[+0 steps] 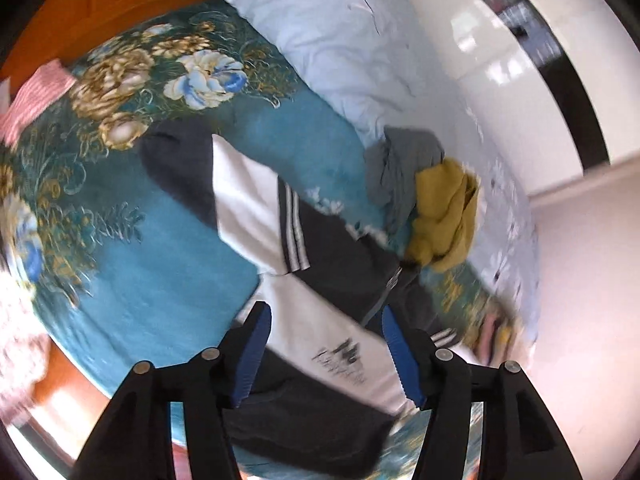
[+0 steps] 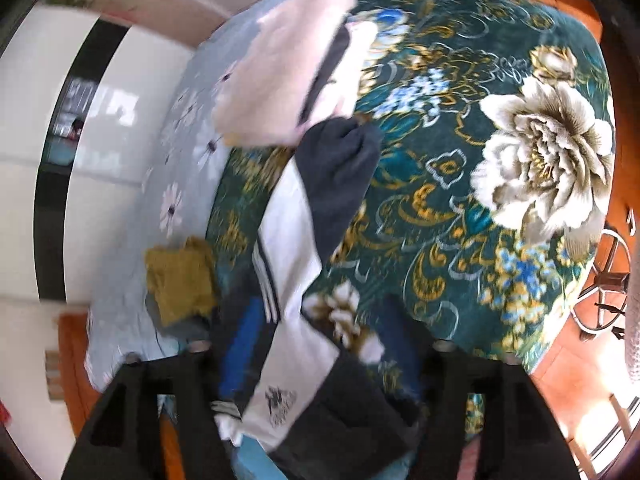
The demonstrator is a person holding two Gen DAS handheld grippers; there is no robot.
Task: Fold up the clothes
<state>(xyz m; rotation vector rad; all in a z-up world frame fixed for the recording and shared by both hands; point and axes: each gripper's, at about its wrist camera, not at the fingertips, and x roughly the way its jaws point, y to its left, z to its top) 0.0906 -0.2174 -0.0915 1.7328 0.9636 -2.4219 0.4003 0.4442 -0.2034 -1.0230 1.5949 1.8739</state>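
Observation:
A black and white jacket [image 1: 260, 208] with striped sleeves lies spread on the teal floral blanket [image 1: 152, 264]. My left gripper [image 1: 326, 320] is open just above the jacket's white panel, holding nothing. In the right wrist view the same jacket [image 2: 292, 240] runs away from me. My right gripper [image 2: 316, 332] stands wide over the jacket's near end; its blue fingers [image 2: 244, 344] are blurred and partly hidden by cloth, and the jaws look open.
A mustard garment [image 1: 444, 216] and a grey one [image 1: 404, 164] lie heaped by a pale blue pillow [image 1: 332, 40]. A pink folded cloth [image 2: 280, 76] lies at the jacket's far end. The bed's orange wooden frame [image 2: 576, 8] and a white wall border it.

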